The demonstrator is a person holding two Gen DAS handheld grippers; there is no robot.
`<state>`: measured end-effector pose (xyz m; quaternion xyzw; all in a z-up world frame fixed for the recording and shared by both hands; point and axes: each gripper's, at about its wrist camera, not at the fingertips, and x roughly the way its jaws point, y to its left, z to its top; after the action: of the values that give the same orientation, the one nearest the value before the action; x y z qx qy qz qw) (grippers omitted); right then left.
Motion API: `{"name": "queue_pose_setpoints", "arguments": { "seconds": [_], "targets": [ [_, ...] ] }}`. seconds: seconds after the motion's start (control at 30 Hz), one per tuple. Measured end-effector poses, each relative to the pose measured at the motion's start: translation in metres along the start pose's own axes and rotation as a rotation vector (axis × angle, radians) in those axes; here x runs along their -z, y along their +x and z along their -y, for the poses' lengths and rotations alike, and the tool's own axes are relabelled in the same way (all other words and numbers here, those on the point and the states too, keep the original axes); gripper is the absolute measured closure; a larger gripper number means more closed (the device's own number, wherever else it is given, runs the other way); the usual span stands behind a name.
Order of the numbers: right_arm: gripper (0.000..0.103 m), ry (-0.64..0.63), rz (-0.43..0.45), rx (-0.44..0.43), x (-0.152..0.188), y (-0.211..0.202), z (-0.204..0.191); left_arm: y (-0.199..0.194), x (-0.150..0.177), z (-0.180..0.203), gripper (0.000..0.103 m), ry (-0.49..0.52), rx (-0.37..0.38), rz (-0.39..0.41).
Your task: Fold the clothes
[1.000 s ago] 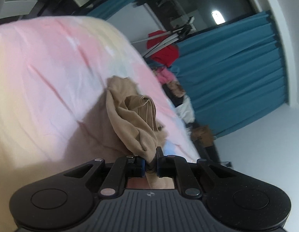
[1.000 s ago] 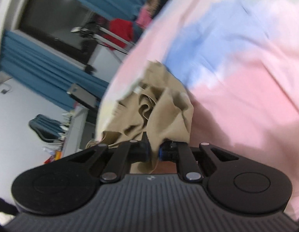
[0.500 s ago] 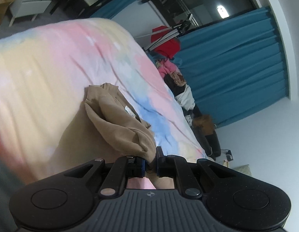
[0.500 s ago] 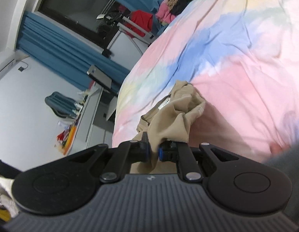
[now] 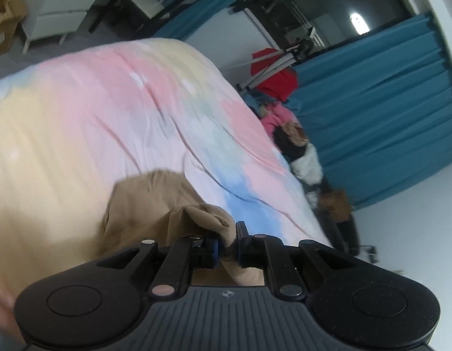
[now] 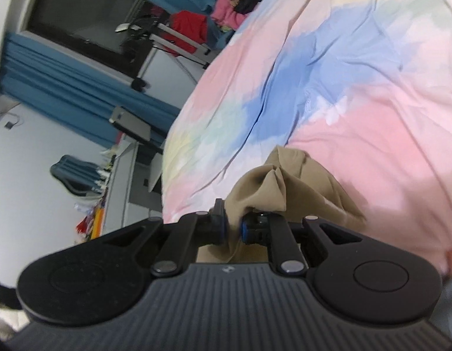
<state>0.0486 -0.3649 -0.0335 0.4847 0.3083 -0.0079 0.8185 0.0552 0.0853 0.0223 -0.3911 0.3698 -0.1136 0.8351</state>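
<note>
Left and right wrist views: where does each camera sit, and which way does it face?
Left wrist: behind the left gripper, looking along its fingers across the bed toward the blue curtain; jaws clamp the tan garment.
Right wrist: behind the right gripper, looking across the bed toward the curtain and desk; jaws clamp the garment.
Shared: garment, bed, curtain, red cloth on a rack.

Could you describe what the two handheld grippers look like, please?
Both the left gripper and the right gripper are matte black, with a ribbed body, round side discs, silver pivot pins and blue-edged fingers. No sleeve shows clearly.
</note>
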Motion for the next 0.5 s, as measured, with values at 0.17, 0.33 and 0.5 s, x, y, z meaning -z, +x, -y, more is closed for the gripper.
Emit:
{"name": "queue_pose_setpoints", "arguments": {
  "seconds": [0.17,0.33,0.5],
  "targets": [
    [0.089,0.038,-0.018,0.063,-0.018,0.069,0.011,0.069,-0.029,-0.011,0.091,0.058,-0.047,-0.007],
    [0.089,-0.004,-0.044,0.119,-0.031,0.126,0.029,0.130,-0.038,-0.029,0.091,0.159,-0.062,-0.006],
    [0.088,-0.030,-0.084,0.166,-0.040,0.163,0.038,0.169,-0.043,-0.039,0.091,0.221,-0.103,-0.030]
  ]
}}
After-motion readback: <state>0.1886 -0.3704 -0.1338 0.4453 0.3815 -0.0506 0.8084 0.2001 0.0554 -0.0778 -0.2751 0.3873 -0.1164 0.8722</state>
